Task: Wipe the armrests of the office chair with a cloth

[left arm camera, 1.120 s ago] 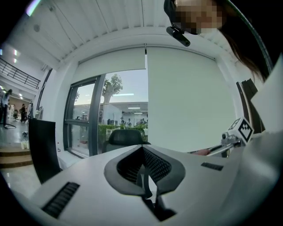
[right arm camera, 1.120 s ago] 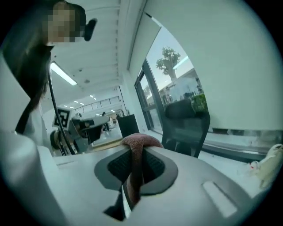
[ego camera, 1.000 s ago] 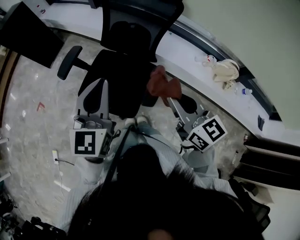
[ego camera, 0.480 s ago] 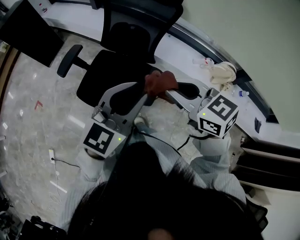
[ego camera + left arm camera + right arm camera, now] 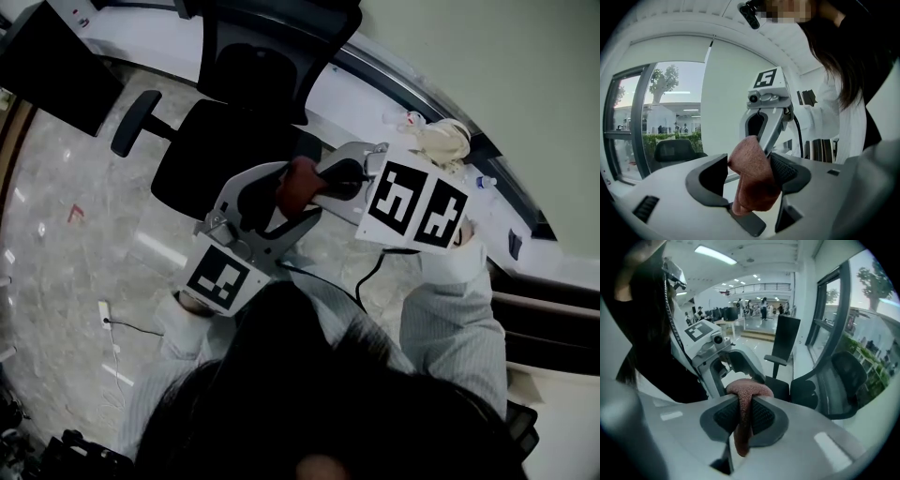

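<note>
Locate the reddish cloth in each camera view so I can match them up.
Head view: cloth at centre, just right of the office chair seat.
Left gripper view: lower centre, hanging between the left gripper's opening jaws.
Right gripper view: lower centre, pinched in the right gripper's shut jaws.
Shared landmark: the right gripper, meeting the cloth in all three views.
</note>
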`<action>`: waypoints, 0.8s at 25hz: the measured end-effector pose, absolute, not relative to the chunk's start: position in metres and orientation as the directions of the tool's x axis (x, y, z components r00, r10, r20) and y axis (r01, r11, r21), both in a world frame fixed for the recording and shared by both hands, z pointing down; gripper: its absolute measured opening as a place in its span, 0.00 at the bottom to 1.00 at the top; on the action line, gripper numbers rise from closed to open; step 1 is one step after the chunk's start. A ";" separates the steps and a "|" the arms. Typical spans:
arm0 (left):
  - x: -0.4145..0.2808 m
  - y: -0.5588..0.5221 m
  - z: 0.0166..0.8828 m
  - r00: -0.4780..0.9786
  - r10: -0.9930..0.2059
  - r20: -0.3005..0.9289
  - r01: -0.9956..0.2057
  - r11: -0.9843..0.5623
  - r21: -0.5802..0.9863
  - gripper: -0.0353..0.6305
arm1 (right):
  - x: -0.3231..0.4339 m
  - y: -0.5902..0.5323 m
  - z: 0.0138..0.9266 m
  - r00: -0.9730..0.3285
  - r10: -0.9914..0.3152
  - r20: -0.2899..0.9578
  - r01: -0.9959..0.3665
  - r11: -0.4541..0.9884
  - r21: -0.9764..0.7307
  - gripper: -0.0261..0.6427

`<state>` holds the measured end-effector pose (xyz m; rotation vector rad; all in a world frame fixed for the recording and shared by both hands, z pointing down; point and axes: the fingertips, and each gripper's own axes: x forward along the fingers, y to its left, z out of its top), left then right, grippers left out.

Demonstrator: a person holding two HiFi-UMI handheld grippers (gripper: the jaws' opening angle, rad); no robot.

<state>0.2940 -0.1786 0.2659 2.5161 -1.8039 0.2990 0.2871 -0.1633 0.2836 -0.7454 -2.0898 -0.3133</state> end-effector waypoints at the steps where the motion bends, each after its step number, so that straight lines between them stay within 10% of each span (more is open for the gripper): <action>1: 0.297 -0.181 0.269 0.307 -0.934 0.182 -0.940 -0.327 -0.097 0.46 | 0.294 -0.163 0.284 -0.403 0.392 0.827 0.648 0.761 -0.045 0.07; 9: 0.312 -0.181 0.268 0.349 -0.919 0.182 -0.908 -0.380 -0.178 0.45 | 0.322 -0.153 0.278 -0.289 0.429 0.856 0.777 0.627 -0.051 0.07; 20: 0.333 -0.173 0.279 0.446 -0.860 0.248 -0.861 -0.488 -0.141 0.17 | 0.330 -0.150 0.277 -0.249 0.451 0.857 0.844 0.536 -0.037 0.07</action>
